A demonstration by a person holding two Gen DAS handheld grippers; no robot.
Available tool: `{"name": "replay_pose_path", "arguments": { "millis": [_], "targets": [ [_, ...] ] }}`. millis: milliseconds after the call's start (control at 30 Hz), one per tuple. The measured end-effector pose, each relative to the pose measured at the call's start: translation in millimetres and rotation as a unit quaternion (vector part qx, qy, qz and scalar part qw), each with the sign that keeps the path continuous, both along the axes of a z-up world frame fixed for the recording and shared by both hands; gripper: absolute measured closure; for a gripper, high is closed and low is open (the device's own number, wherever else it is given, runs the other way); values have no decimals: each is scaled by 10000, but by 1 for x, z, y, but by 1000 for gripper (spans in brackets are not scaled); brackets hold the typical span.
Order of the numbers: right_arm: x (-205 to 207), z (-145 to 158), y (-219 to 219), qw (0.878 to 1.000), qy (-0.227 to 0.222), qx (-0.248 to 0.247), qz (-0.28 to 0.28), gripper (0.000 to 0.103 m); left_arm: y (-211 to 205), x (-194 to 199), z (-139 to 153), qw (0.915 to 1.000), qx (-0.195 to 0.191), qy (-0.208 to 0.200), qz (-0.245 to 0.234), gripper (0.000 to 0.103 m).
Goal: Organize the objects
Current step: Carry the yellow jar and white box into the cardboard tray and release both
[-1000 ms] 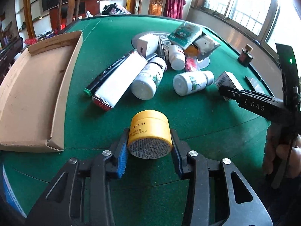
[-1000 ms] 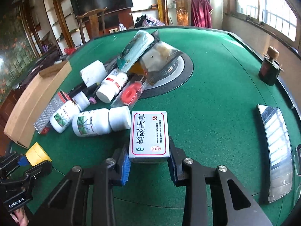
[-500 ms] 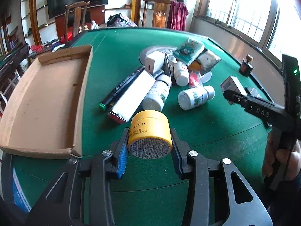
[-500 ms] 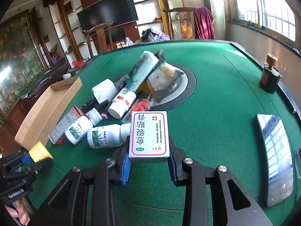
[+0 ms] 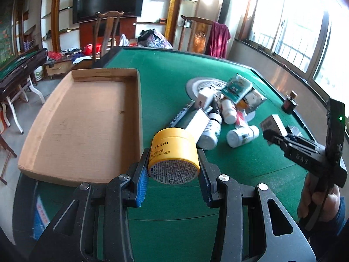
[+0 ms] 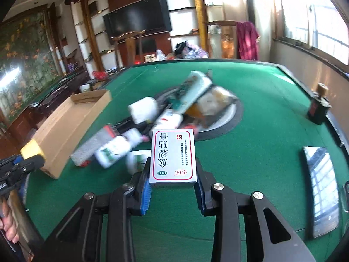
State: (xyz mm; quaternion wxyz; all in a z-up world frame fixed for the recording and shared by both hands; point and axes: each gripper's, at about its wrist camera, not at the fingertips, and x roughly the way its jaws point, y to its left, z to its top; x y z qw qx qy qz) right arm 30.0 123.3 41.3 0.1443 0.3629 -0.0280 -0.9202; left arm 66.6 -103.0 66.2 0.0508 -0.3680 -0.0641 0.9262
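Observation:
My left gripper [image 5: 173,170] is shut on a yellow balm jar [image 5: 172,152], held above the green table just right of the shallow cardboard tray [image 5: 87,120]. My right gripper [image 6: 173,181] is shut on a white medicine box with a red border [image 6: 173,155], lifted above the table in front of the pile. The right gripper [image 5: 272,135] also shows at the right of the left wrist view, the box [image 5: 273,123] in its jaws. At the left edge of the right wrist view, the left gripper [image 6: 32,157] carries the jar [image 6: 30,151] beside the tray [image 6: 65,126].
A pile of white bottles [image 5: 240,135], boxes, a marker and packets [image 5: 235,87] lies around the table's round centre disc [image 6: 229,113]. A small dark bottle [image 6: 317,107] stands near the right rim. A shiny flat phone [image 6: 322,187] lies at right. Chairs stand behind the table.
Both grippers have risen and swung left with their loads. The tray now fills more of the left wrist view, and the pile sits farther right and lower.

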Motion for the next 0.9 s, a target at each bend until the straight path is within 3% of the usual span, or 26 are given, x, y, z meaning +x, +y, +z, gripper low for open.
{"name": "replay_pose_path", "arguments": {
  "millis": [500, 700, 900],
  "targets": [
    [-23, 29, -135, 9891, -481, 106, 1388, 70, -89, 0, 12, 9984, 70, 145, 540, 63],
    [-52, 38, -194, 9824, -608, 224, 1753, 70, -122, -26, 20, 9980, -26, -27, 638, 63],
    [-107, 35, -234, 9801, -889, 181, 1766, 70, -145, -79, 19, 9971, -119, -359, 667, 63]
  ]
}}
